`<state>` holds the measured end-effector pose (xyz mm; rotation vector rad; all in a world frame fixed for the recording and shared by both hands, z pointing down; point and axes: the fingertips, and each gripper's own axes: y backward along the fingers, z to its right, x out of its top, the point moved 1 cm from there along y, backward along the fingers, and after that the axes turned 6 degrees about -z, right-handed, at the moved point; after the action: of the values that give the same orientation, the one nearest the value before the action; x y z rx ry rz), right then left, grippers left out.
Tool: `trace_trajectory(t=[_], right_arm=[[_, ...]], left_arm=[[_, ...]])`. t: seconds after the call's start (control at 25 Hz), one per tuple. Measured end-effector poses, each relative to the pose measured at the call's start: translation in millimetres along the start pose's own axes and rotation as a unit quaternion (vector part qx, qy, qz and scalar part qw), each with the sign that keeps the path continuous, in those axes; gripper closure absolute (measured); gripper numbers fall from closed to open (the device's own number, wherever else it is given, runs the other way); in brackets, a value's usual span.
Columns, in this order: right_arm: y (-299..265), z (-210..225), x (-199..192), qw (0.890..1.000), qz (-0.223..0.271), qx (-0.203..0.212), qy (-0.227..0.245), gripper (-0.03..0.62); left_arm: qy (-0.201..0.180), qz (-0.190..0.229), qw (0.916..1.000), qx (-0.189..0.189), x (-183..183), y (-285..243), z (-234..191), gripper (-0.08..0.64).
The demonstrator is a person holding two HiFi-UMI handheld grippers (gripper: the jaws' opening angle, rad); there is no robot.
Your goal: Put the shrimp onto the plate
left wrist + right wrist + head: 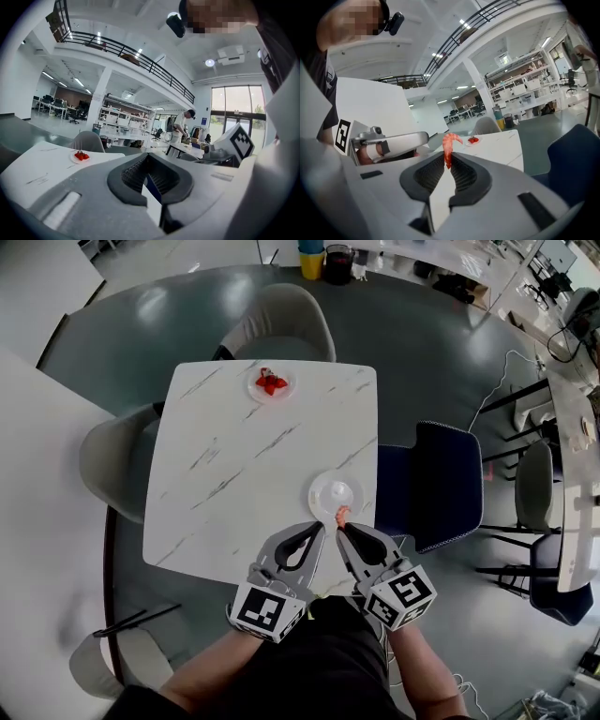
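Left tongs [321, 526], right tongs [341, 525]: grey shells, black ribbed pads [461, 176], black-white marker cubes [265, 610]; dark clothing [319, 673].

Left hand-held gripper [322, 527] (right [342, 527] too) closed

The table [244, 474] has a smooth white top of marble look with grey veins and a soft sheen. The plate [323, 493] is white and glossy, like glazed ware. The shrimp [447, 143] is shiny orange-red. The left gripper [149, 180] and the right gripper [449, 164] have matt grey plastic shells and black ribbed pads [426, 176] that look rubbery. The chair [445, 488] is navy cloth. The floor [141, 334] is smooth, grey and reflective.
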<state>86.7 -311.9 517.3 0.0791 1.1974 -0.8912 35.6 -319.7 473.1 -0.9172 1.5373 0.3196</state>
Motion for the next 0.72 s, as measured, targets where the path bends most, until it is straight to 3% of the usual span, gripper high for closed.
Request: trace_trajectory(t=[0.32, 0.72], right_arm=[[-60.8, 53.9, -53.9, 0.994, -0.087, -0.05, 0.033, 0.546], [-101.7, 97.2, -111.5, 0.97, -0.206, -0.092, 0.085, 0.546]], left_arm=[[0.015, -0.019, 0.9997, 0.001, -37.6, -30.6, -42.7, 0.551], [0.026, -0.043, 0.9987, -0.004, -66.1, -51.9, -64.8, 0.551]])
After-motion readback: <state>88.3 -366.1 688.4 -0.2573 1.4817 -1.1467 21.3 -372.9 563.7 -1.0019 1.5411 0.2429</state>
